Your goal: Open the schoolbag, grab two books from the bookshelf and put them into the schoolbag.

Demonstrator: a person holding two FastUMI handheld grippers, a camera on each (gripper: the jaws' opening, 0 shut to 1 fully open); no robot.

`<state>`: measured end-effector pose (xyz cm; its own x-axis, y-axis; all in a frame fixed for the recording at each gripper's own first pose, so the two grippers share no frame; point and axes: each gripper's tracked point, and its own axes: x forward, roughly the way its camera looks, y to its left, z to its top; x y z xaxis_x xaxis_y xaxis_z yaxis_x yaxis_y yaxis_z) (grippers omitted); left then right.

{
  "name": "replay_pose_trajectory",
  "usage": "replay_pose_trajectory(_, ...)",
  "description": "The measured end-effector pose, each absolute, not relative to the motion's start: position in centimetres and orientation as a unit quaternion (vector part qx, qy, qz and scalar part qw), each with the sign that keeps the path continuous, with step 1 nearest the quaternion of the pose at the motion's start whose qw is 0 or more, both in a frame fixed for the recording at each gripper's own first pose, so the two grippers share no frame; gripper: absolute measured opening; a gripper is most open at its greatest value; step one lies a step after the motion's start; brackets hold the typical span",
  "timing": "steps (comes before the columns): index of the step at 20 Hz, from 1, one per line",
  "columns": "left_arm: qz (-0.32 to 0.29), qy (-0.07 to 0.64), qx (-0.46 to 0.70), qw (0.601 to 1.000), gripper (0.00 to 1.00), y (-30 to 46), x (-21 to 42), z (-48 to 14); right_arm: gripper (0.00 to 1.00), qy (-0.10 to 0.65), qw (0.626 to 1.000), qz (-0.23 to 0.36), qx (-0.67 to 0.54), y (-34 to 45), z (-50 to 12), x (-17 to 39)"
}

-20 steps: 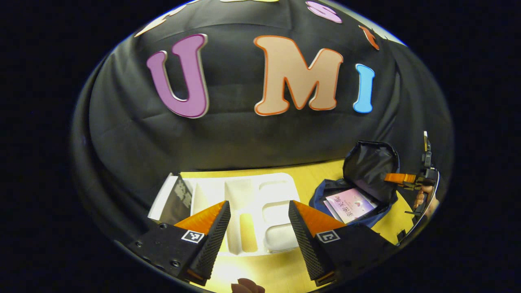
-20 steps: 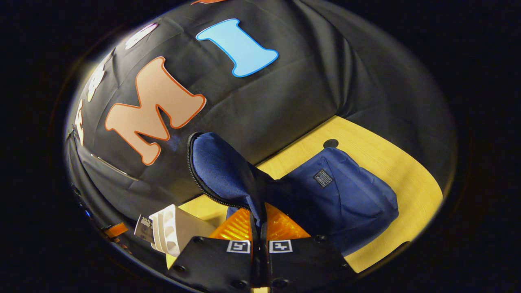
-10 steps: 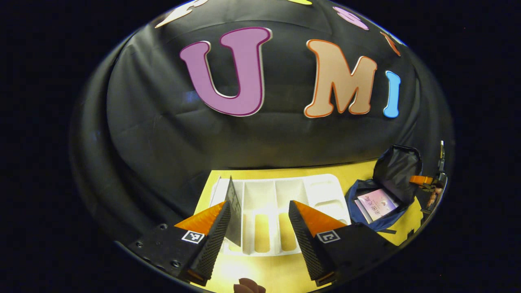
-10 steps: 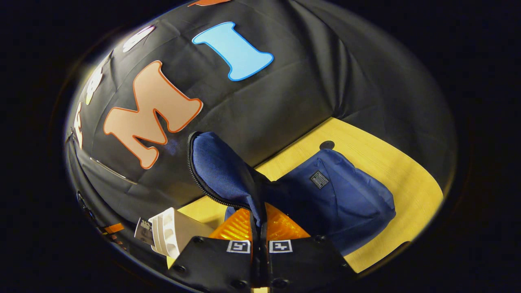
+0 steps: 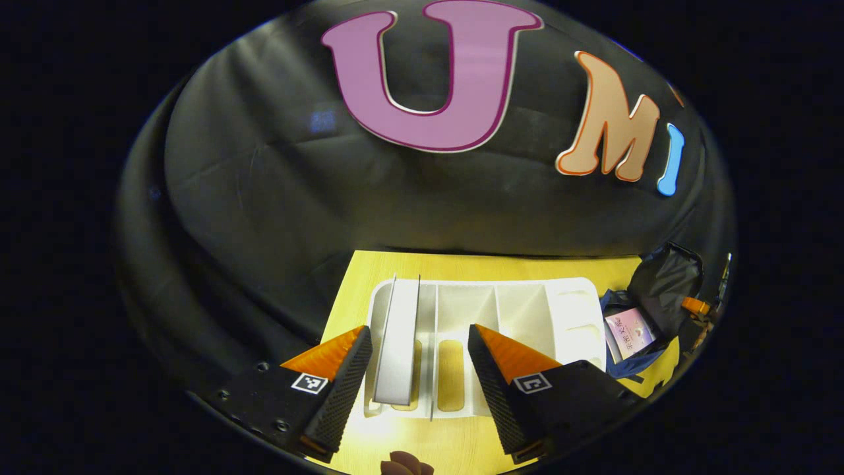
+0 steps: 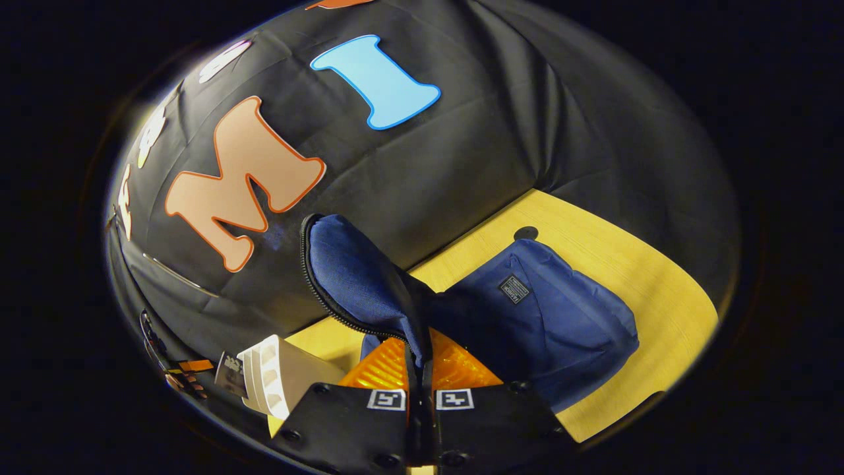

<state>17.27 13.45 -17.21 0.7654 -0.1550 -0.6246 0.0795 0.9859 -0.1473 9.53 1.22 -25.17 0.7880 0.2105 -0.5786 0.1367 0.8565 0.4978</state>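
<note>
One book (image 5: 395, 346) stands in the white bookshelf (image 5: 527, 310) beside the schoolbag (image 5: 649, 316)

Left gripper (image 5: 420, 369) fingers spread wide, pointing twelve o'clock; right gripper (image 6: 420, 369) fingers pinched tight together.

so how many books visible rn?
2. One book stands upright in the white bookshelf's leftmost slot, ahead of the open left gripper. One pink book lies inside the open schoolbag. More may be hidden.
</note>
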Motion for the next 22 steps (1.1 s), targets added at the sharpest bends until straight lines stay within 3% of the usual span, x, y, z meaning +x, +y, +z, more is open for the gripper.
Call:
replay_pose_trajectory(17,-0.072,0.478,-0.022,0.875,0.88,14.3,18.9,-25.9,0.05,0.331,0.904,0.017,0.269,1.5,-26.0,8.8)
replay_pose_trajectory(21,-0.069,0.502,-0.01,0.862,0.82,14.4,18.7,-26.8,0.04,0.333,0.904,0.017,0.268,1.4,-26.2,8.9)
replay_pose_trajectory(22,-0.067,0.507,-0.003,0.859,0.72,14.6,18.5,-27.0,0.03,0.333,0.904,0.016,0.269,1.3,-26.2,8.9)
